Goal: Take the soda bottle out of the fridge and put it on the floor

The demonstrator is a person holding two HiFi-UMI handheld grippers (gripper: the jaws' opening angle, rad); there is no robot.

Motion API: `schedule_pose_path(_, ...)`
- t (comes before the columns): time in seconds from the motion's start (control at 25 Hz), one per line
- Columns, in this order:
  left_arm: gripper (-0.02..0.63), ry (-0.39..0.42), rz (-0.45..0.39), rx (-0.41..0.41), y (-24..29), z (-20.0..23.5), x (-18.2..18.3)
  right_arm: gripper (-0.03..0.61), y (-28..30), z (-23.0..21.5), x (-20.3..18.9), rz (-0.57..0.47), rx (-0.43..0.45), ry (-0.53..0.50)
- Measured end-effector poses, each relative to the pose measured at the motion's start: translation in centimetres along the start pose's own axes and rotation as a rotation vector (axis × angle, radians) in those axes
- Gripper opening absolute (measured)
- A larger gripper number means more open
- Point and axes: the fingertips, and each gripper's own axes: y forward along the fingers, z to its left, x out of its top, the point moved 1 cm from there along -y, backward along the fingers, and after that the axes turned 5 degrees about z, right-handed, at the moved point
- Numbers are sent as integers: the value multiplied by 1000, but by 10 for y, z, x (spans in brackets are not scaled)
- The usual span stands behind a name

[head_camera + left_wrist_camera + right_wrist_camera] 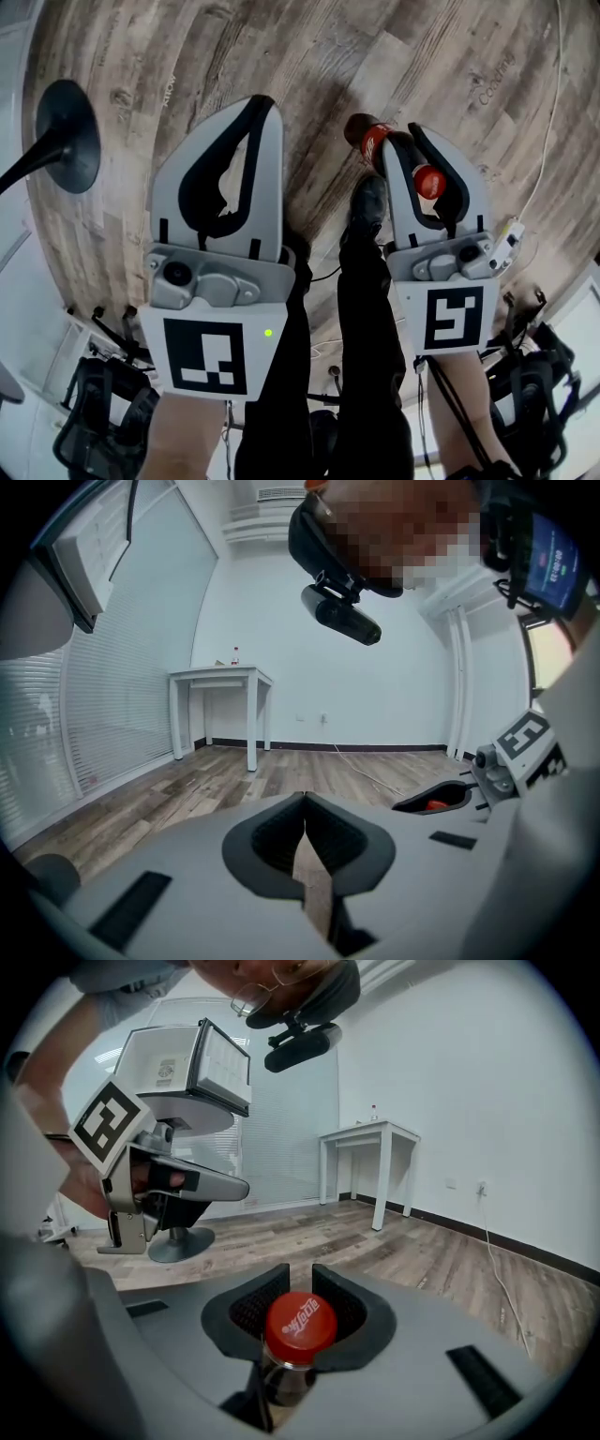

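My right gripper [401, 139] is shut on the neck of the soda bottle [373, 141], a dark bottle with a red label. It hangs above the wood floor [309, 56], bottom end away from me. Its red cap [300, 1326] stands up between the black pads in the right gripper view, where the right gripper [300, 1277] closes around the neck just under it. The left gripper [262, 103] hangs level with it on the left, shut with nothing in it; in its own view the left gripper [305, 801] shows its tips touching. The cap [438, 804] also shows there at the right.
A round black pedestal base [66, 136] stands on the floor at the left. A white box [192, 1058] sits on top of it. The person's dark shoe [367, 202] is between the grippers. A white cable [551, 141] runs along the right. A white table [220, 677] stands by the far wall.
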Motion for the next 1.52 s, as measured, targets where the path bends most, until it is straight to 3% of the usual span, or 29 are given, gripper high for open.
schedule_pose_path(0.4, 17, -2, 30, -27, 11, -5, -35, 89, 19, 2, -41, 20, -2, -2)
schedule_pose_path(1.52, 17, 1, 81, -48, 11, -4, -84, 87, 53, 18, -124, 86, 32, -27)
